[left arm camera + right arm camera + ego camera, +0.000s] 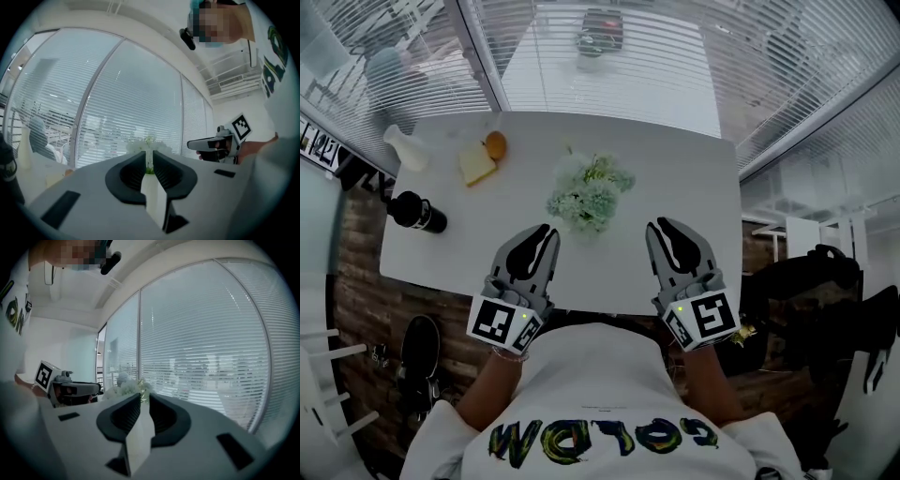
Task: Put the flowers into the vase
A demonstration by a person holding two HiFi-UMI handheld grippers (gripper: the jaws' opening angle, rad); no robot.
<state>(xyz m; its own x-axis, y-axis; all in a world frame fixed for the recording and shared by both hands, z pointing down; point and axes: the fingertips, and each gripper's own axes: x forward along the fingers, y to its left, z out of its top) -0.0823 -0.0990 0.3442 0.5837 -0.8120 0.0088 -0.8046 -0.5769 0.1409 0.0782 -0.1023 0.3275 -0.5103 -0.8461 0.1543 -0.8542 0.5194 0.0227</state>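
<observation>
A bunch of pale green and white flowers [589,195] lies on the white table [684,187], near its middle. The white narrow-necked vase [406,148] stands at the far left corner. My left gripper [546,229] hovers near the front edge, just left of and below the flowers, its jaws drawn almost together with nothing between them. My right gripper [661,225] hovers to the flowers' right, also nearly closed and empty. In the left gripper view the flowers [148,146] show through the slit of the left gripper [149,158], with the right gripper [199,144] beside them. The right gripper view shows the flowers [129,387] ahead.
A black bottle [417,212] lies on the table's left side. A slice of bread [475,166] and an orange [495,144] sit near the vase. Windows with blinds [609,66] stand behind the table. Dark chairs [816,300] are at the right.
</observation>
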